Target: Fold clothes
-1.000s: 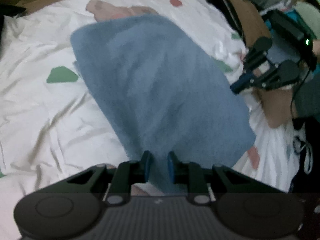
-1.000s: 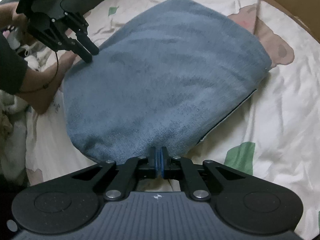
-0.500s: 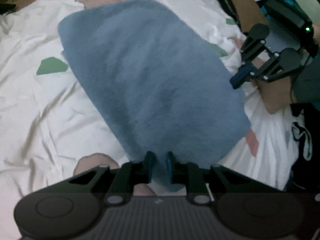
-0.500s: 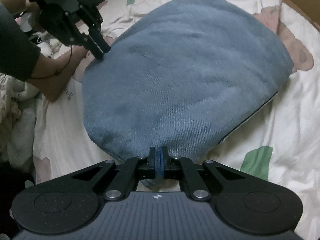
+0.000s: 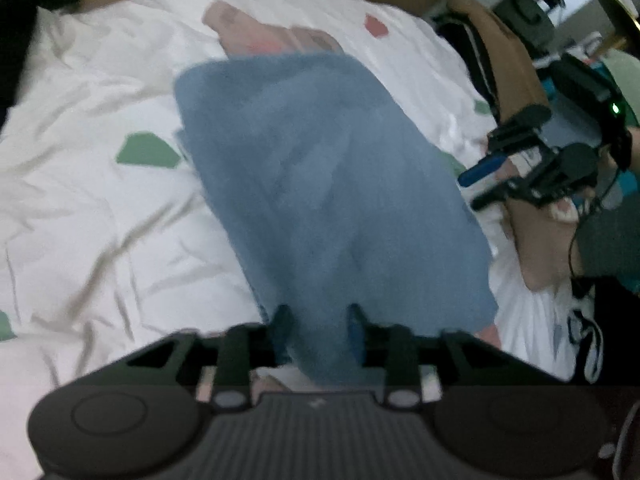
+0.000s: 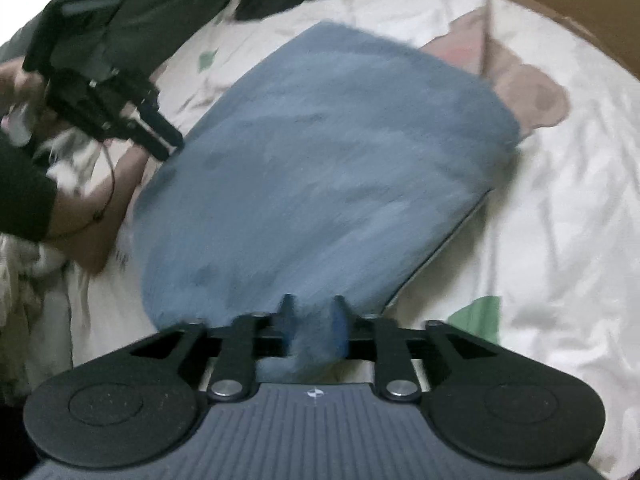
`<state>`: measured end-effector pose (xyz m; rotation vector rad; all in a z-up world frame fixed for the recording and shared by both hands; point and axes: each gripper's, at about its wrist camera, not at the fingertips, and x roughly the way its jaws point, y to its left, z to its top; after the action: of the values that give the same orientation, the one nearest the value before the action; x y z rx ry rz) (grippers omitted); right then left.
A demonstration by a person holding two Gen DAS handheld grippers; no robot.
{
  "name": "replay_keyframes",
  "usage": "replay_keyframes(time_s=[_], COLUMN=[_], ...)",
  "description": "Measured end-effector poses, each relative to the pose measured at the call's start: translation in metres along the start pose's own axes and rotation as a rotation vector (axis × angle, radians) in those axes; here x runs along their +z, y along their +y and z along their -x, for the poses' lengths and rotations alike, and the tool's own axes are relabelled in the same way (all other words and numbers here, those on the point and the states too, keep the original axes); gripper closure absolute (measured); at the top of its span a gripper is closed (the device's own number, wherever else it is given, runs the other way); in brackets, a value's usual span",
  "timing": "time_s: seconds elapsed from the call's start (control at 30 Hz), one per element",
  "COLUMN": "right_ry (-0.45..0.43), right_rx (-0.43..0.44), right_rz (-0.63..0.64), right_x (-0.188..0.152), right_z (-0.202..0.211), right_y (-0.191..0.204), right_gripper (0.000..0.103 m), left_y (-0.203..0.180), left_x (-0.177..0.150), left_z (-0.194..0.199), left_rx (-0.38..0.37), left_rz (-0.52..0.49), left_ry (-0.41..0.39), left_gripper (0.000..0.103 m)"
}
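Both claws have just been opening: the left claw [image 5: 318, 322] stands spread with the near edge of the blue garment [image 5: 332, 196] loose between its fingers, and the right claw [image 6: 313, 318] is parted the same way over the opposite edge. That garment lies folded flat on the bed sheet [image 5: 92, 208], white with green and red patches, partly covering a pinkish-brown print [image 6: 532, 96] on the sheet. No brand or writing can be read anywhere; a person's bare forearm [image 6: 92, 216] rests beside the garment, and dark clothing [image 6: 168, 4] is heaped at the bed's far edge.
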<state>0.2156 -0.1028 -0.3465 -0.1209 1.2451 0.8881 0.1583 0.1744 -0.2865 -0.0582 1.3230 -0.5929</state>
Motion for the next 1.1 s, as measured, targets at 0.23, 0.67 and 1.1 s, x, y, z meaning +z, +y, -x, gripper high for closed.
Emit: replay_keyframes(time_s=[0.23, 0.67, 1.1], right_ry=[-0.035, -0.126, -0.136], right_rx=[-0.018, 0.06, 0.162], right_rz=[-0.172, -0.568, -0.644], right_x=[0.002, -0.003, -0.009], right_z=[-0.003, -0.026, -0.048], right_y=[-0.02, -0.068, -0.08], right_gripper=[0.057, 0.053, 0.053], left_y=[0.023, 0.057, 0.074], left_x=[0.005, 0.006, 0.012], left_z=[0.0, -0.02, -0.061], left_rx=[0.003, -0.12, -0.278], left_rz=[0.137, 0.349, 0.46], left_ry=[-0.057, -0.16, -0.147], left_gripper=[0.05, 0.041, 0.031])
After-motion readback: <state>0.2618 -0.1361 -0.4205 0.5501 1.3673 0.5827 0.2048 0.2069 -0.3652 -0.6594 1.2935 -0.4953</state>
